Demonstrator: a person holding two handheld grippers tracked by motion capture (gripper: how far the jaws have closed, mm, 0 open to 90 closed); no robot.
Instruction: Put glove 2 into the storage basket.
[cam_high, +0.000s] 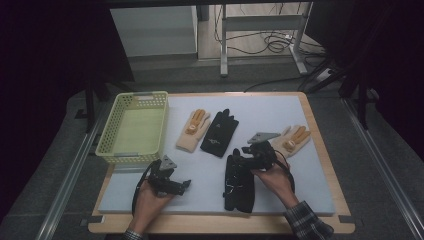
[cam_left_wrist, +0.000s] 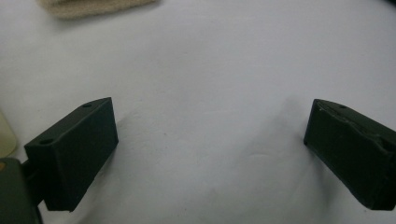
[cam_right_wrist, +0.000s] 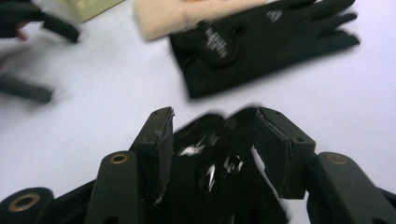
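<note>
A black glove lies on the pale mat near the front, its cuff end up between the jaws of my right gripper. In the right gripper view the jaws of that gripper stand apart around the glove's shiny fabric, with slivers of mat showing beside the right pad, so they do not press on it. A second black glove lies farther back beside a beige and orange glove. My left gripper rests open over bare mat.
A pale yellow basket stands at the mat's back left corner. Another beige and orange glove lies to the right of my right hand. The edge of a beige glove shows at the top of the left gripper view.
</note>
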